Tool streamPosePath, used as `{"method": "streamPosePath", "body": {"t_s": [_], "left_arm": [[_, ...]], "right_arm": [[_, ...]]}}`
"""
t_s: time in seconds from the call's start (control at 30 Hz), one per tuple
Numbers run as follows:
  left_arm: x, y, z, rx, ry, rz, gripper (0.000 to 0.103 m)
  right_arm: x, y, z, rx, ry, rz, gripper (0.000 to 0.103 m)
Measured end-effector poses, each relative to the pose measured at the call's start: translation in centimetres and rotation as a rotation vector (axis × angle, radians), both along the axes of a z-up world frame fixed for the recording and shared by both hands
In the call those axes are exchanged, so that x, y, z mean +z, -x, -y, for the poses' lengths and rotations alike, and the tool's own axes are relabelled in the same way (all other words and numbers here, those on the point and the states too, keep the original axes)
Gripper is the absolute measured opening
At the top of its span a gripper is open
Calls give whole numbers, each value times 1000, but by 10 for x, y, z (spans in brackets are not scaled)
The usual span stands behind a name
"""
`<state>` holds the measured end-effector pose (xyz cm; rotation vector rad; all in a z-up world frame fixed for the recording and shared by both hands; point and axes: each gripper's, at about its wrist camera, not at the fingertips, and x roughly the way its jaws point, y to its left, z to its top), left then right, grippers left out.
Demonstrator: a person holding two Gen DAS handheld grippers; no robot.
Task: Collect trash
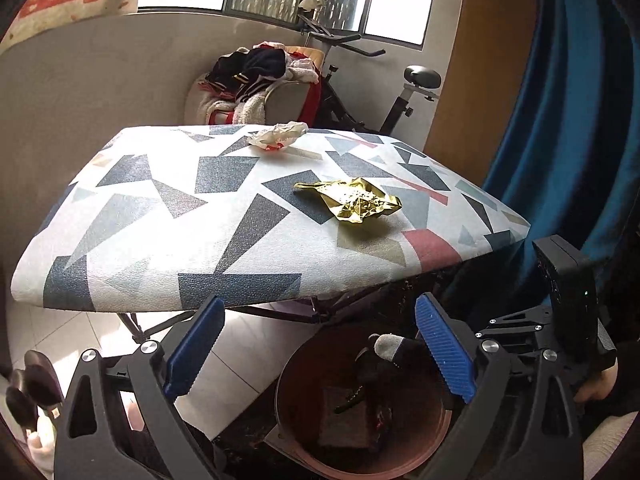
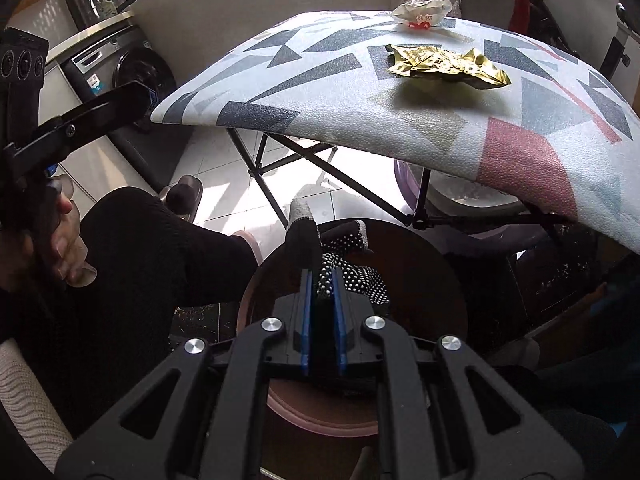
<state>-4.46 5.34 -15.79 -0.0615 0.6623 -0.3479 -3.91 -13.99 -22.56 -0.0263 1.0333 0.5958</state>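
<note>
A crumpled gold foil wrapper (image 1: 352, 200) (image 2: 448, 66) lies on the table with the geometric-print cover (image 1: 160, 220) (image 2: 320, 92). A crumpled white wrapper with red print (image 1: 278, 138) (image 2: 422, 14) sits near the table's far edge. Below the near edge stands a round brown bin (image 1: 352, 466) (image 2: 300, 412) with dark scraps inside. My right gripper (image 2: 326, 280) is shut on a black dotted glove (image 2: 360, 276) (image 1: 384, 356) held over the bin's mouth. My left gripper (image 1: 320, 304) hangs wide open just above the bin, nothing between its fingers.
A chair heaped with clothes (image 1: 256, 80) and an exercise bike (image 1: 400, 92) stand behind the table. A blue curtain (image 1: 560, 120) hangs at the right. A washing machine (image 2: 120, 76) is at the left, a purple basin (image 2: 404, 184) under the table, slippers (image 1: 36, 384) on the tiles.
</note>
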Motion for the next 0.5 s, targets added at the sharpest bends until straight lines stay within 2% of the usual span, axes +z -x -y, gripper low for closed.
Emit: {"method": "streamPosePath", "body": {"t_s": [0.03, 0.07, 0.13, 0.23, 0.3, 0.5], "left_arm": [[-1, -1, 0, 3, 1, -7, 94], [-3, -2, -1, 5, 2, -14, 94], [-5, -4, -1, 9, 0, -25, 94], [-8, -6, 0, 17, -10, -39, 94], [-10, -7, 1, 19, -18, -48, 94], [-14, -10, 4, 20, -35, -64, 95]], "right_arm": [[-2, -2, 3, -20, 3, -9, 32], [-3, -4, 6, -41, 1, -15, 39], [-4, -7, 13, -84, 5, -12, 68], [-4, -10, 21, -127, 3, -16, 85], [-5, -12, 23, -145, 6, -16, 93], [-5, -14, 27, -158, 7, -21, 96]]}}
